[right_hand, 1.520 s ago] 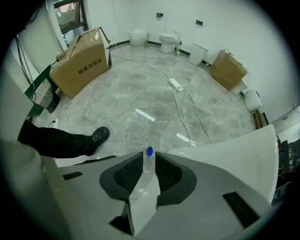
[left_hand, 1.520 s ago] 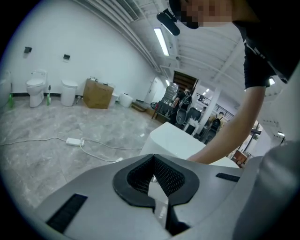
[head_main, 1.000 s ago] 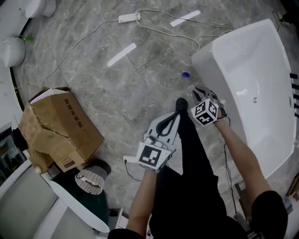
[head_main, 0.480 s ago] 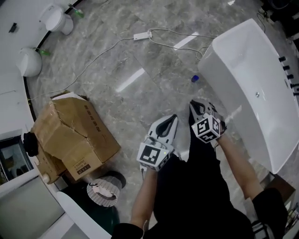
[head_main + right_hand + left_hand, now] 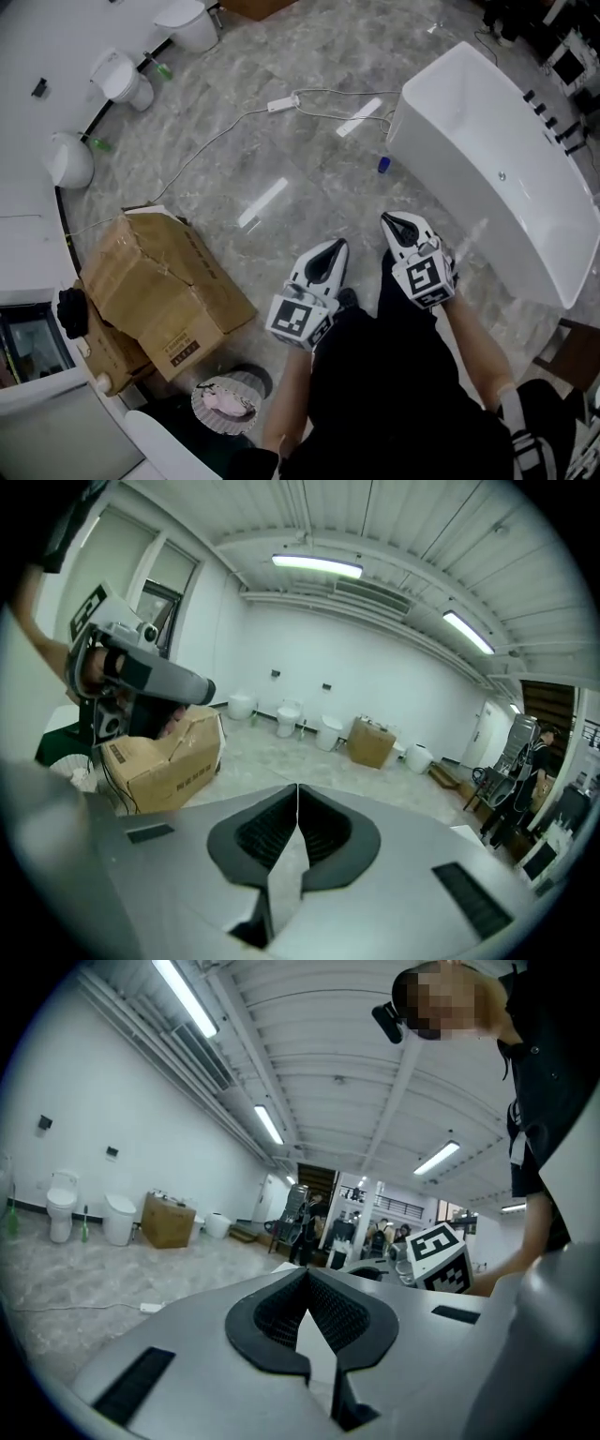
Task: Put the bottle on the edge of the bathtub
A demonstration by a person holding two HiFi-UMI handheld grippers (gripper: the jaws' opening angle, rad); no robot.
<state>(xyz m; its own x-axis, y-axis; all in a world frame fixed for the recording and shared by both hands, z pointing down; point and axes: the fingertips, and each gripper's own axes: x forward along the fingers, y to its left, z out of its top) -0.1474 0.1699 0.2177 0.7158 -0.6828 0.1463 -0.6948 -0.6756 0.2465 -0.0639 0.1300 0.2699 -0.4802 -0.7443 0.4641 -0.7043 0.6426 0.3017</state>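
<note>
The grey marble floor [image 5: 309,159] fills most of your head view, and the white bathtub [image 5: 469,122] stands on it at the upper right, lying at a slant with its narrow end toward the middle of the room. Well apart from the bathtub, across the floor to its left, sits a dented cardboard box [image 5: 159,281], and farther still from the bathtub a row of white toilets [image 5: 120,77] lines the wall. Your legs in dark trousers stand near the bathtub's long outer side, and you hold both tools out in front of you, beside that side and short of its rim. Your left gripper [image 5: 333,247] is the one farther from the bathtub; its jaws are pressed together at the tips, with nothing between them. Your right gripper [image 5: 394,221] is nearer the bathtub, and its jaws are closing down, with the tips already meeting and nothing caught between them. A white power strip [image 5: 281,102] with its cable lies on the floor off the bathtub's narrow end. The bottle [image 5: 383,165], small and blue, stands on the floor just beside the bathtub's outer wall near that narrow end, not on the rim, and clear of both your grippers.
</note>
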